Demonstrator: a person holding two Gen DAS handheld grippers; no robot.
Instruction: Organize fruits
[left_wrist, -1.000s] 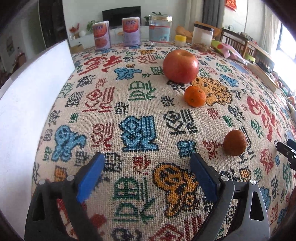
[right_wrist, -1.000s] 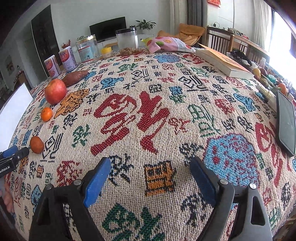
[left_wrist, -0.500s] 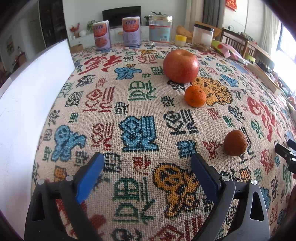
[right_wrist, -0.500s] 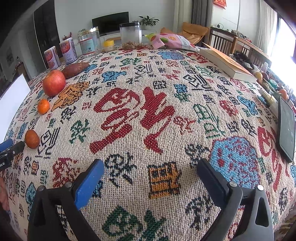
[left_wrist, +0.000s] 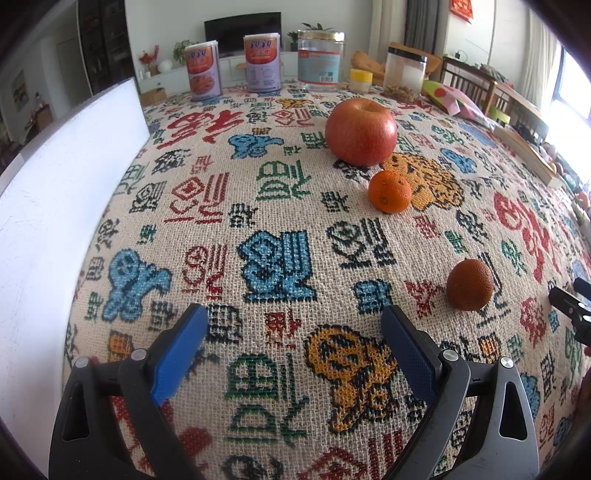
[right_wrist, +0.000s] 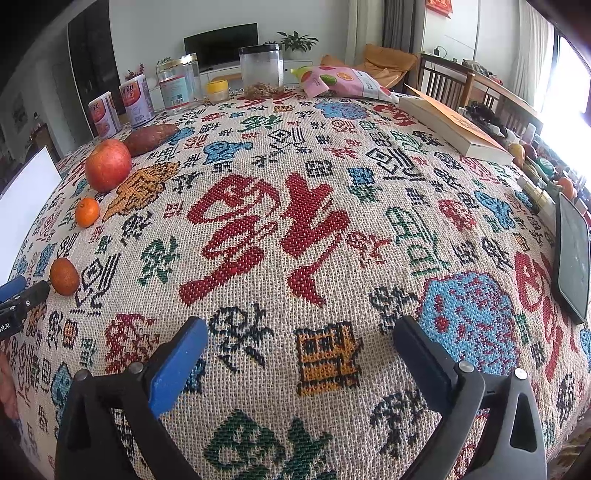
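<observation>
Left wrist view: left gripper (left_wrist: 293, 323) was spread wide, empty, over the tablecloth (left_wrist: 280, 192). Apple (left_wrist: 361, 132), tangerine (left_wrist: 389, 191) and darker orange fruit (left_wrist: 470, 284) lay apart in a line ahead-right. Right gripper (right_wrist: 299, 332) had just been opening, nothing between its jaws.

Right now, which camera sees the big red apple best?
The left wrist view: the apple looks big and whole there, stem dimple showing. The right wrist view shows the same apple smaller, off at the left edge.
</observation>
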